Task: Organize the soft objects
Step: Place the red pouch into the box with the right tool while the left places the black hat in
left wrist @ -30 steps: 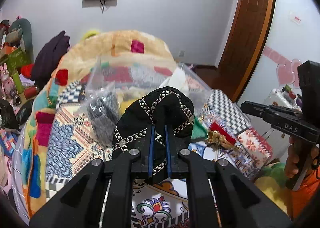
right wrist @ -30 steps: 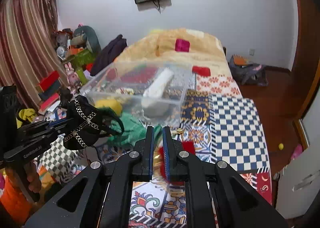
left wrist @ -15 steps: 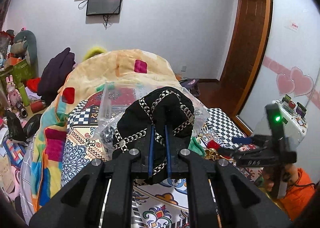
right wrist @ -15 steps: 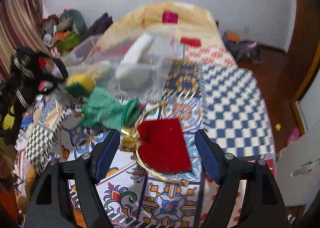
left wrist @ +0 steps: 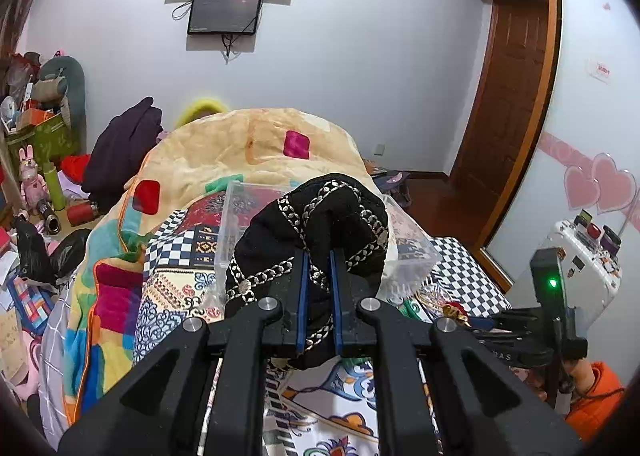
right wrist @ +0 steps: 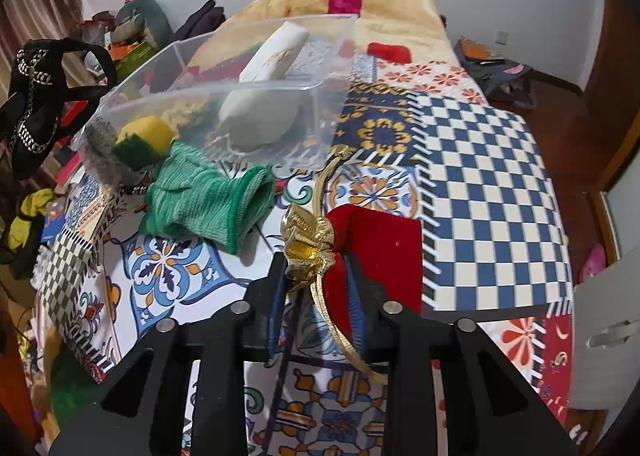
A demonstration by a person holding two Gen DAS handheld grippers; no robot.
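Left gripper (left wrist: 319,284): fingers pinching a black pouch (left wrist: 308,232) with silver chain trim, held up in the air in front of the bin (left wrist: 240,224).
Right gripper (right wrist: 316,296): fingers have just been closing, and now pinch the gathered neck of a red pouch (right wrist: 380,248) by its gold bow (right wrist: 308,244); the pouch lies on the bed (right wrist: 480,160).
Bin: clear plastic, on the patterned bedspread; inside are a white roll (right wrist: 264,96), a yellow sponge (right wrist: 144,134) and a grey scrubber (right wrist: 100,152).
Green sock (right wrist: 208,196): on the bed between the bin and the red pouch, touching the bin's near wall, just beside the bow.
In the way: the sock and a gold cord (right wrist: 324,176) lie between the red pouch and the bin.
Around: beige blanket (left wrist: 256,144) heaped beyond the bin; dark coat (left wrist: 120,152) and clutter to the left; wall screens (left wrist: 224,8); wooden door (left wrist: 508,104); an orange sleeve (left wrist: 596,396) behind the right gripper.
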